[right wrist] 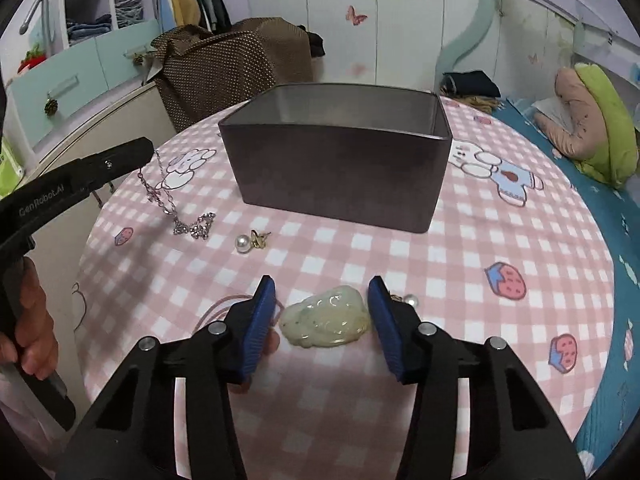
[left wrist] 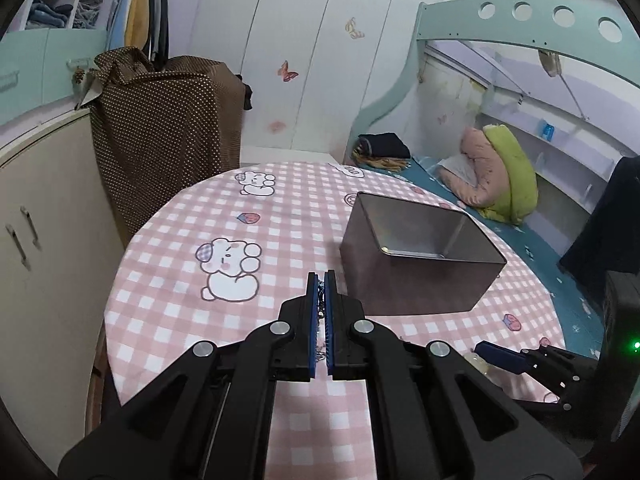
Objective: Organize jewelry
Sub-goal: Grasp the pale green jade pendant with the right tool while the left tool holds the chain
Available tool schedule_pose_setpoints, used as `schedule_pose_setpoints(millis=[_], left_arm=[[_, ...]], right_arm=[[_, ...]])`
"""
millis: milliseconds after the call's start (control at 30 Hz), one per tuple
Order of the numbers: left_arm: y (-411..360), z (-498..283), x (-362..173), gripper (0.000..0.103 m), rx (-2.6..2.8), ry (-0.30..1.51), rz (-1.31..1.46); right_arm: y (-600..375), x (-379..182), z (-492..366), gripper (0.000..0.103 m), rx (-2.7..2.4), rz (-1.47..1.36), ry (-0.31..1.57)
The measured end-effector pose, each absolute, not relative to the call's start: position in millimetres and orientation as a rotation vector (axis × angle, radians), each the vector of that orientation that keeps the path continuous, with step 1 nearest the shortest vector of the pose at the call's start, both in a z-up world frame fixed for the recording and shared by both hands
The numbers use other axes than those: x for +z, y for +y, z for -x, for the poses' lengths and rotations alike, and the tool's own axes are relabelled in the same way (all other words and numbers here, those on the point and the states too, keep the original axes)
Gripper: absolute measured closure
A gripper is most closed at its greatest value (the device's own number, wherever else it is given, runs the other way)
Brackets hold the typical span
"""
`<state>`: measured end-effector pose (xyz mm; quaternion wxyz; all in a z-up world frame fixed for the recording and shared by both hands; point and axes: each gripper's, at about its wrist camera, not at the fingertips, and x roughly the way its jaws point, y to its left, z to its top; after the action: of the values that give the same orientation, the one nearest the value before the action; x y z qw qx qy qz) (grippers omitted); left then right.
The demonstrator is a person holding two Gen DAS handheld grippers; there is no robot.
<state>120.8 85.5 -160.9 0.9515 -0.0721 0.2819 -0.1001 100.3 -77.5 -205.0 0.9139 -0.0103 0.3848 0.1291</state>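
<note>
My left gripper (left wrist: 320, 280) is shut on a silver chain necklace (right wrist: 176, 208); the chain shows between the blue pads and hangs from the gripper down to the table, left of the dark metal box (right wrist: 340, 160). The box (left wrist: 416, 256) is open and looks empty. My right gripper (right wrist: 322, 300) is open, its fingers on either side of a pale green jade pendant (right wrist: 326, 318) on a pink cord. A pearl earring with a gold clasp (right wrist: 252, 241) lies between the chain and the pendant. Another small pearl (right wrist: 411, 300) lies just right of the right finger.
The round table (right wrist: 520, 240) has a pink checked cloth with cartoon prints. A brown dotted cover (left wrist: 160, 128) drapes over furniture behind it. A cabinet (left wrist: 44, 220) stands to the left and a bed with a blue sheet (left wrist: 540, 248) to the right.
</note>
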Motion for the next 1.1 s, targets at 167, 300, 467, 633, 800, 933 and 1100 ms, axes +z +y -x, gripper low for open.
schedule_pose_setpoints(millis=[167, 300, 467, 633, 800, 933, 1100], left_arm=[[85.9, -120.2, -160.2, 0.101, -0.204, 0.565, 0.142], [84.4, -120.6, -159.8, 0.101, -0.216, 0.571, 0.145], [80.6, -118.7, -159.7, 0.101, -0.229, 0.569, 0.133], [81.5, -117.9, -160.5, 0.101, -0.22, 0.572, 0.136], [82.9, -117.1, -161.2, 0.101, -0.216, 0.572, 0.129], [82.3, -116.2, -161.2, 0.101, -0.22, 0.573, 0.129], [81.6, -114.8, -157.8, 0.101, -0.225, 0.561, 0.121]], right_arm=[[-79.2, -203.6, -100.1, 0.083, 0.267, 0.02, 0.787], [-77.0, -203.4, -99.0, 0.097, 0.276, 0.042, 0.793], [-79.6, -199.6, -93.6, 0.065, 0.296, 0.007, 0.809], [-75.2, -199.8, -81.6, 0.053, 0.317, 0.052, 0.815], [-65.4, -205.6, -70.1, 0.061, 0.299, 0.124, 0.799], [-66.1, -206.6, -70.3, 0.062, 0.301, 0.122, 0.793], [-70.1, -205.2, -76.4, 0.062, 0.295, 0.089, 0.8]])
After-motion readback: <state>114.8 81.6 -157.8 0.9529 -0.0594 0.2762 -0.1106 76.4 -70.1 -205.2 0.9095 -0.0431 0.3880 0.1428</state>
